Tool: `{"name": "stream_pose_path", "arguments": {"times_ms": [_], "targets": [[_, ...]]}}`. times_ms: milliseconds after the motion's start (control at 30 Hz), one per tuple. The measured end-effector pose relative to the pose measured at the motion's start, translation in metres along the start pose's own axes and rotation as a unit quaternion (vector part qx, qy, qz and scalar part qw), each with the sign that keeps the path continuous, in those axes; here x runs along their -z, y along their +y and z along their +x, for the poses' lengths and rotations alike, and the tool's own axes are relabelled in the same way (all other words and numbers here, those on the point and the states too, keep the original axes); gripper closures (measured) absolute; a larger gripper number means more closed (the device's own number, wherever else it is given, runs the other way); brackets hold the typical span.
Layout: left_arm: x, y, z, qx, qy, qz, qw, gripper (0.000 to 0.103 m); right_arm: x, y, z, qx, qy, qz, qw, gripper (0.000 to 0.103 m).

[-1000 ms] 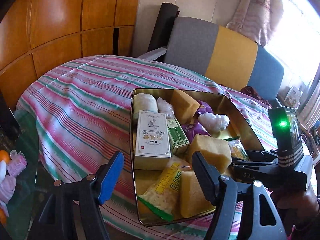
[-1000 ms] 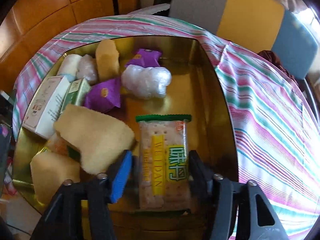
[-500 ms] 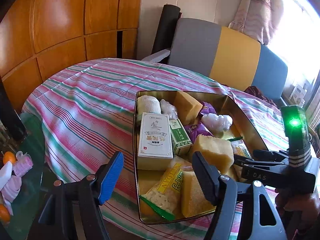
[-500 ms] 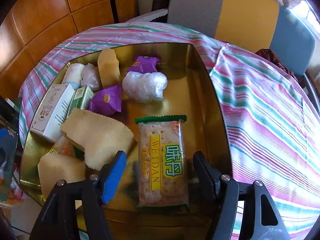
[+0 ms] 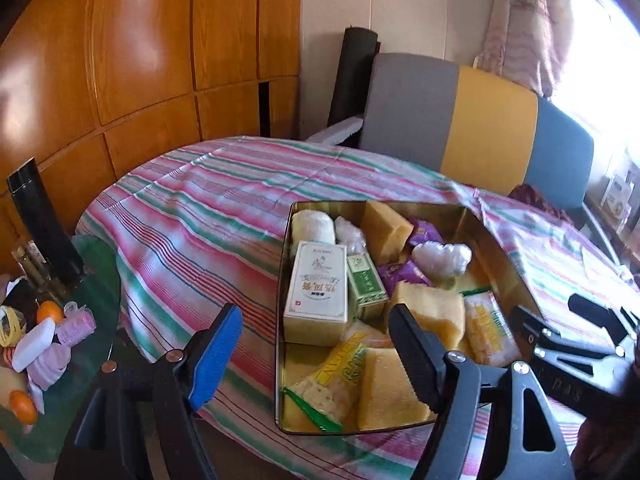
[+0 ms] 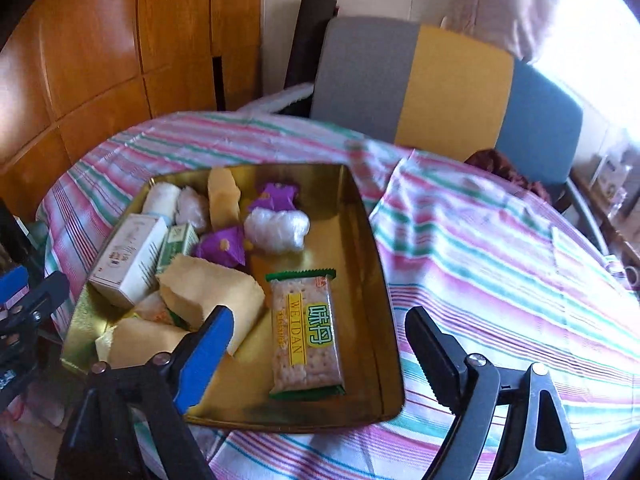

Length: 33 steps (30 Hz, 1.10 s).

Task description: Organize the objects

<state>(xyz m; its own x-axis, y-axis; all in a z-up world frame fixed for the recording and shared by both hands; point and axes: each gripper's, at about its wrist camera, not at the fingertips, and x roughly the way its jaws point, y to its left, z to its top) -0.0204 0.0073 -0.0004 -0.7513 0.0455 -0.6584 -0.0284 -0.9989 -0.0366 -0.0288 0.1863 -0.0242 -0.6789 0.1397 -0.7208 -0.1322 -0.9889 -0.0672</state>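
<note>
A gold tin tray [image 5: 498, 236] [image 6: 370, 240] sits on the striped tablecloth, filled with snacks. In it lie a green-edged cracker pack [image 6: 306, 332] [image 5: 486, 328], yellow sponge cakes [image 6: 208, 294] [image 5: 430, 312], a white box [image 5: 318, 284] [image 6: 128, 260], a small green box [image 5: 366, 286], purple packets [image 6: 222, 248] and a clear-wrapped white lump [image 6: 278, 226]. My right gripper [image 6: 320, 346] is open and empty, raised above the tray's near end over the cracker pack. My left gripper [image 5: 316, 344] is open and empty, at the tray's near left edge.
A grey, yellow and blue sofa [image 5: 460, 120] stands behind the table. Wooden cabinets [image 5: 140, 60] line the left wall. A glass side table [image 5: 92, 312] at left holds a black flask [image 5: 40, 224], oranges and small items. A mug [image 6: 624, 274] is at far right.
My right gripper has let go of the cracker pack, opened wide and pulled up and back from the tray. My left gripper has also drawn back and higher.
</note>
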Motion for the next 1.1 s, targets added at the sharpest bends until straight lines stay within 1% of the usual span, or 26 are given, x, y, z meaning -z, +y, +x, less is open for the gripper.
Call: {"name": "stream_pose_path", "arguments": {"times_ms": [133,233,300,400,467,700,1000,1100], "targets": [[-0.002,-0.005,-0.008,-0.026,-0.008,0.001,0.9996,0.026,0.004,0.000,-0.021,0.008,-0.033,0.011,0.999,0.010],[-0.001,-0.009,-0.013,-0.030,-0.017,0.008,0.9994,0.026,0.009,-0.002,-0.034,0.008,-0.051,0.020,0.998,0.009],[0.000,-0.010,-0.012,-0.024,-0.009,0.006,0.9997,0.026,0.010,-0.002,-0.039,0.004,-0.056,0.026,0.998,0.009],[0.002,-0.010,-0.008,-0.015,0.012,-0.002,0.9998,0.026,0.012,-0.004,-0.042,-0.002,-0.059,0.029,0.998,0.009],[0.003,-0.011,-0.007,-0.011,0.018,-0.007,0.9998,0.027,0.014,-0.004,-0.043,-0.004,-0.058,0.029,0.998,0.008],[0.003,-0.013,-0.017,-0.013,-0.008,-0.008,0.9999,0.028,0.017,-0.001,-0.040,-0.008,-0.054,0.028,0.998,0.008],[0.004,-0.009,-0.013,-0.006,0.000,-0.013,0.9999,0.028,0.018,0.002,-0.037,-0.006,-0.047,0.022,0.999,0.008],[0.005,-0.009,-0.012,-0.007,0.001,-0.008,0.9999,0.029,0.018,0.002,-0.035,-0.007,-0.046,0.021,0.999,0.008]]}}
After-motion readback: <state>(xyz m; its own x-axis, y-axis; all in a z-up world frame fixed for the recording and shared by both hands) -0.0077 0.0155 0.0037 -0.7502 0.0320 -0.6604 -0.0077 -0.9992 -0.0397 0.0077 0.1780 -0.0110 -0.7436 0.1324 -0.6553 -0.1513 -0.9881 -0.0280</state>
